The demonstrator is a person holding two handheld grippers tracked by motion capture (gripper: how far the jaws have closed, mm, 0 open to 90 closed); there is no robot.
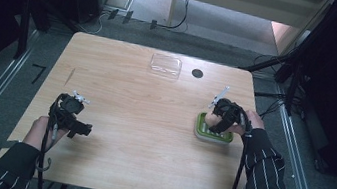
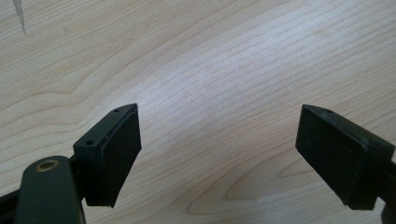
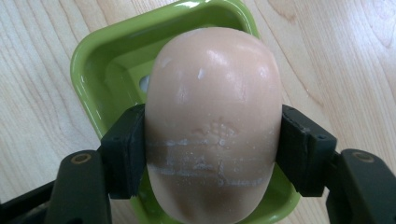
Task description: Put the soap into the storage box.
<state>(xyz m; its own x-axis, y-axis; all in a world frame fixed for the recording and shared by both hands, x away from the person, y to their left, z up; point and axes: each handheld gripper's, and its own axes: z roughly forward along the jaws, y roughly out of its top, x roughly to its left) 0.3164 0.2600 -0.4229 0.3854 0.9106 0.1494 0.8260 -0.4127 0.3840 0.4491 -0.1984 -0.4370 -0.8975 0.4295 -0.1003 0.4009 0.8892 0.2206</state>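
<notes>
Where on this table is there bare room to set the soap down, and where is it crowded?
The widest bare wood lies mid-table, between the left gripper and the green soap dish. The far left corner, left of the clear lid, is also free. It is crowded at the right edge, where the right gripper holds the soap over the dish.

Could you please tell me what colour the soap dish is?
The soap dish is lime green, clearest in the right gripper view.
</notes>
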